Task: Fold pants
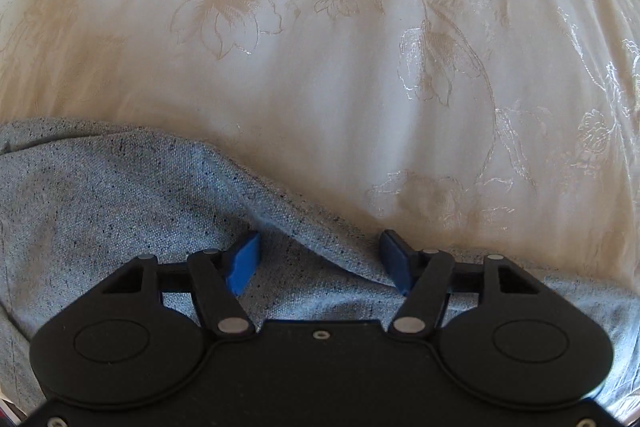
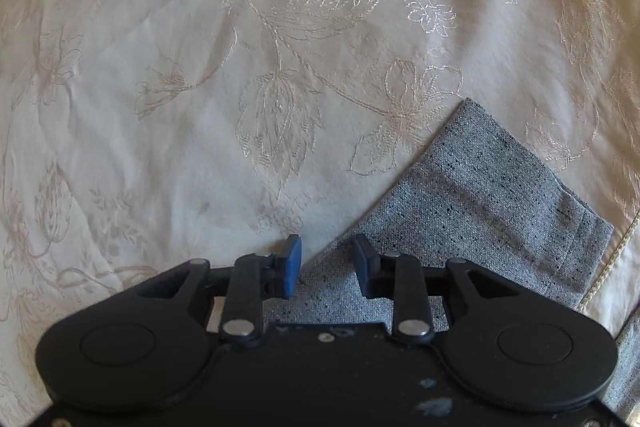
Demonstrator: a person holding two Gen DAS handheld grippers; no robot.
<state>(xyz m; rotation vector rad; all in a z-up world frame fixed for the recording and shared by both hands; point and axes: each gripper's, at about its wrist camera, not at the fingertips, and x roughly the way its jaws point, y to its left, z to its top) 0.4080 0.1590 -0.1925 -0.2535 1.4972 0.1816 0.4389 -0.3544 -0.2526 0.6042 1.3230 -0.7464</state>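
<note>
Grey speckled pants lay on a cream floral-embroidered bedspread, filling the left wrist view from 9 o'clock down to 6 o'clock. The left tool stood released, its blue pads spread wide over a raised fold of the fabric. In the right wrist view, a hemmed pant leg ran toward 3 o'clock, its end near the bedspread's corded edge. The right tool was also released, straddling the leg's edge at 6 o'clock.
</note>
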